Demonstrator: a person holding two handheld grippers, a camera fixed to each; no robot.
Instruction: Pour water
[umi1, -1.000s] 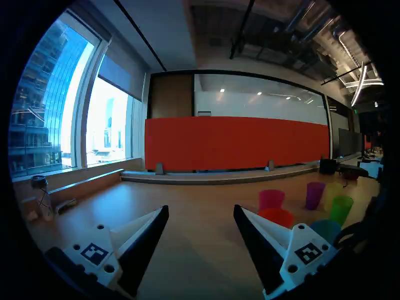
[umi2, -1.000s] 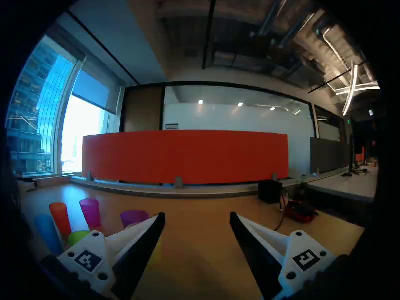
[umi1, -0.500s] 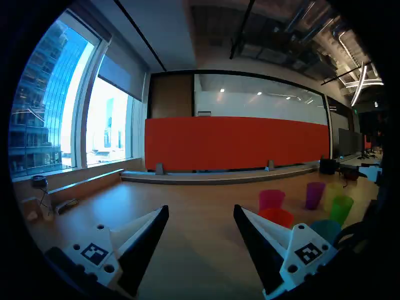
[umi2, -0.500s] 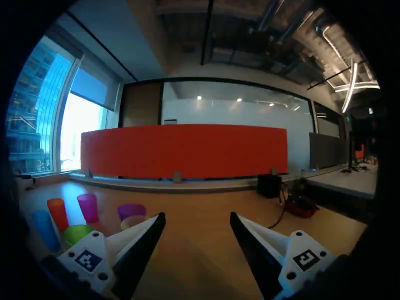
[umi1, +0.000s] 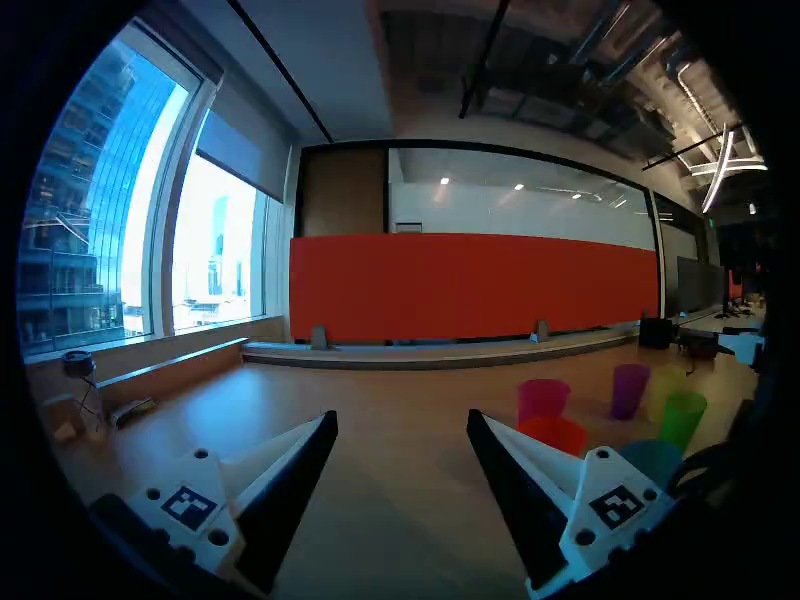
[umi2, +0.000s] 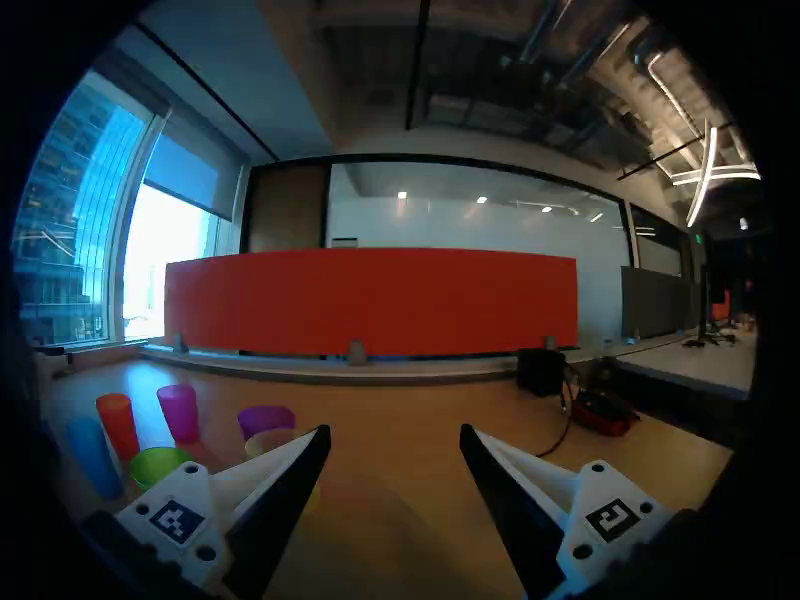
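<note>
Rainbow cups and one big orange-red wall panel (umi2: 370, 300), lol

Right gripper view: tall orange plastic cup (umi2: 118, 425), magenta plastic cup (umi2: 181, 412), low purple plastic cup (umi2: 266, 420), lime green plastic cup (umi2: 158, 465), blue plastic cup (umi2: 92, 455). The wooden tabletop (umi2: 400, 500) is warm tan. Left gripper (umi1: 400, 414) and right gripper (umi2: 393, 430) are white with black inner faces, plus black-and-white square code patterns.

Cups (umi1: 543, 400) clustered on table (umi1: 400, 430); partition (umi1: 470, 285) behind at far edge.
</note>
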